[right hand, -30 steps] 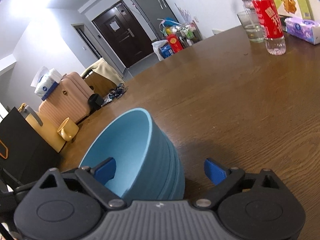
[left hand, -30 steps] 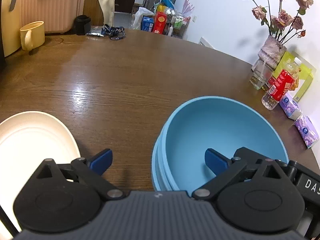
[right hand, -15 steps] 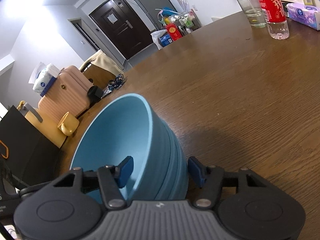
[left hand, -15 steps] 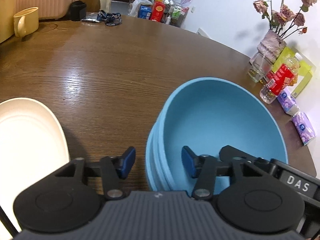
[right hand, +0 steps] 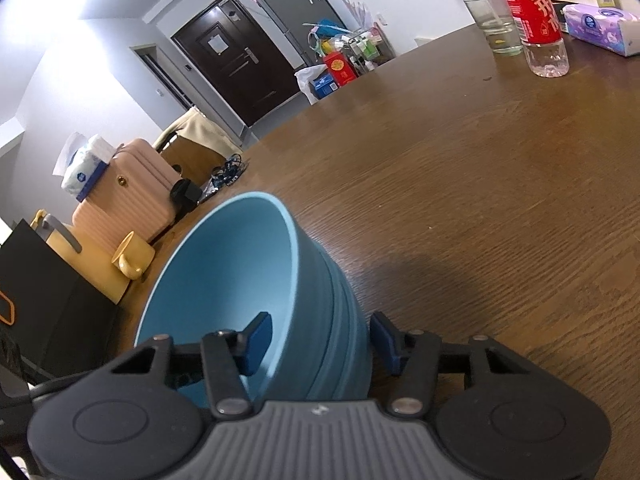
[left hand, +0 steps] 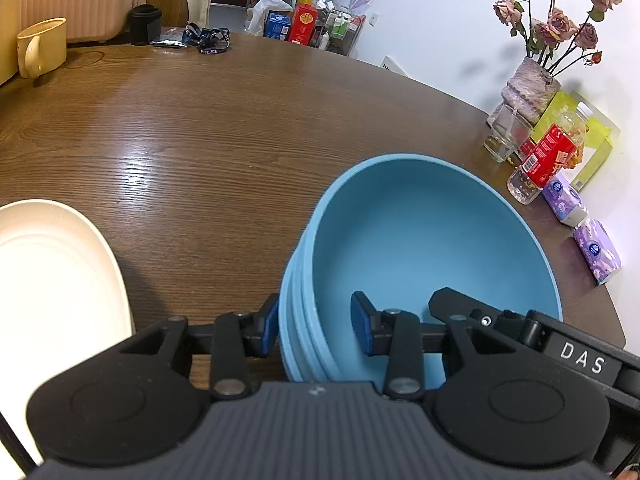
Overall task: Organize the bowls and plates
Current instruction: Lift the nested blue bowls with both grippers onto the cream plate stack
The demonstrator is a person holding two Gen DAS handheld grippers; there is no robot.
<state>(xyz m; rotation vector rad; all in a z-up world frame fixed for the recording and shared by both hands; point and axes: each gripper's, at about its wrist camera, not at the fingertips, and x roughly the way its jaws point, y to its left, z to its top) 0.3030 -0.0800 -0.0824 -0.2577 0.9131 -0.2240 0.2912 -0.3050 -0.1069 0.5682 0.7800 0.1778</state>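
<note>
A stack of several nested blue bowls stands on the brown wooden table. My left gripper straddles the stack's near-left wall, one pad outside and one inside; its jaws are closing, with a slim gap left at the inner pad. My right gripper straddles the opposite wall of the blue bowls, one pad in the top bowl and one beside the outer wall; its jaws are closing too, pads just short of the wall. A cream plate lies to the left.
A yellow mug stands at the far left edge. A vase of dried roses, a glass, a red-labelled bottle and purple tissue packs line the right edge. A dark lanyard lies at the far side.
Both grippers' jaws have narrowed from wide open to close around the bowl stack's walls. The hands have hardly shifted, and the bowls sit where they were.
</note>
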